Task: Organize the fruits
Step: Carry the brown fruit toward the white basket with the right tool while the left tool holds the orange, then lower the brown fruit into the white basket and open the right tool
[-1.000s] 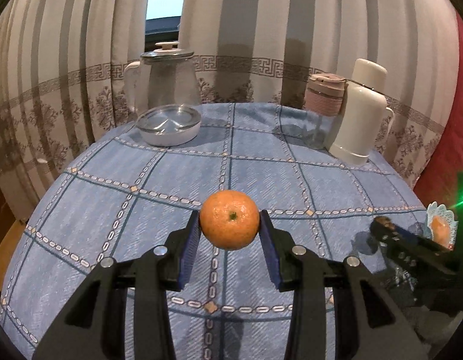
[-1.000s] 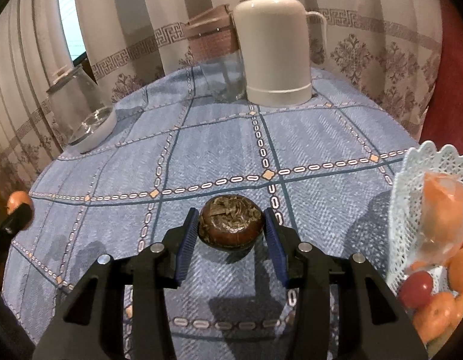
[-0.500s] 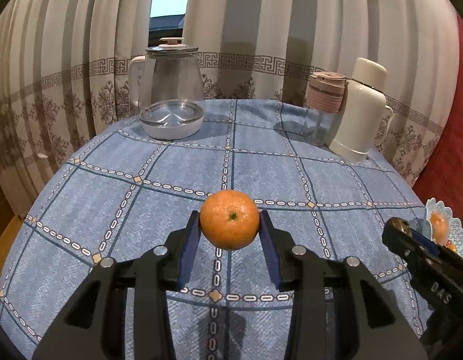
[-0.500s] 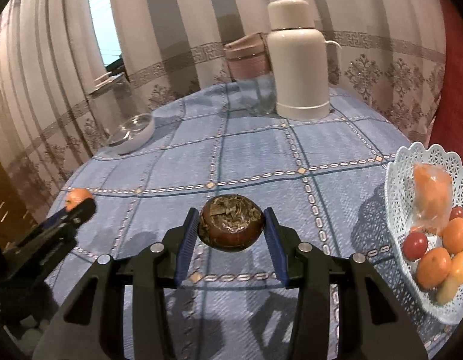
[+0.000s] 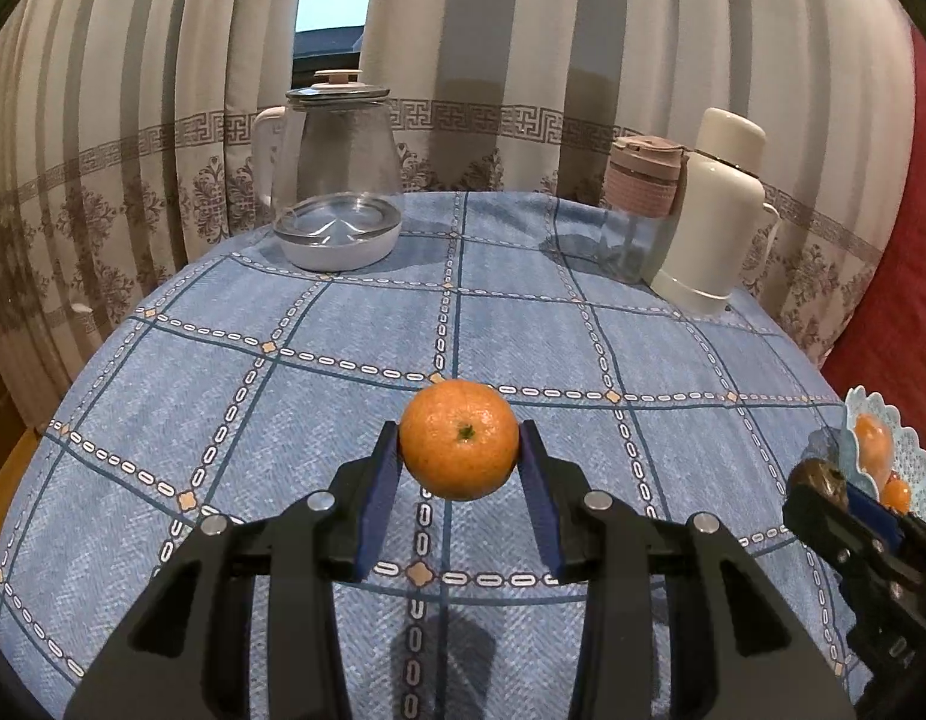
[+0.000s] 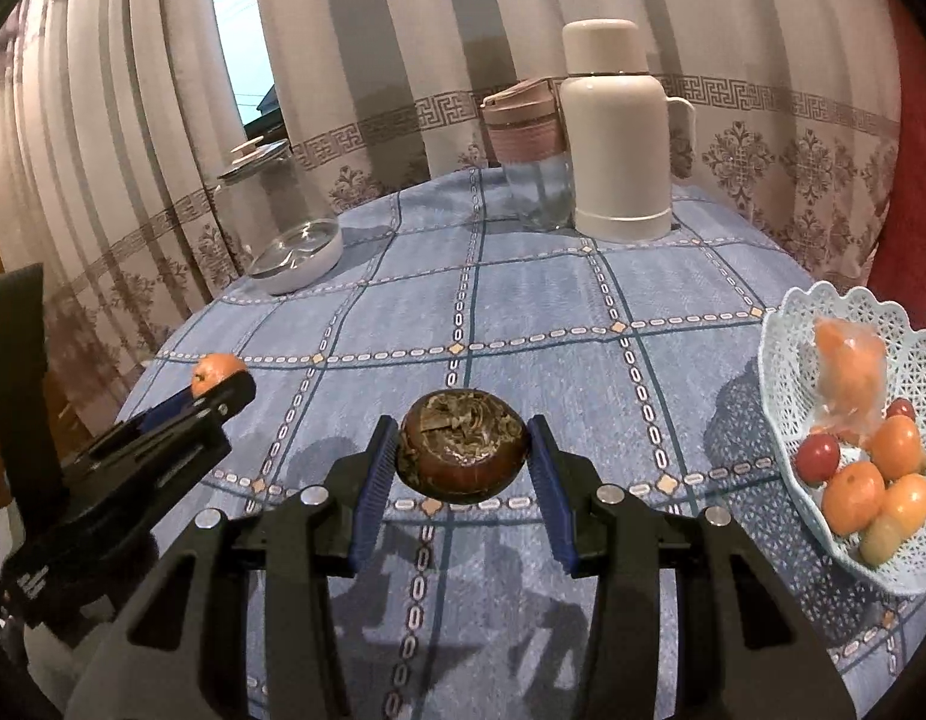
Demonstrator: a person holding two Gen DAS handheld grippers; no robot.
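Two fruits are up off the table, the orange [image 5: 459,438] pinched in the left gripper [image 5: 460,468] and the brown fruit [image 6: 463,445] in the right gripper [image 6: 463,468], and either could slip and roll before reaching the basket [image 6: 781,408]

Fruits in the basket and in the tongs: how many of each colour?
Orange: 4, one in the left tongs, three in the basket
Bagged orange: 1
Red: 2
Yellow-green: 1
Brown: 1, in the right tongs
Total: 9
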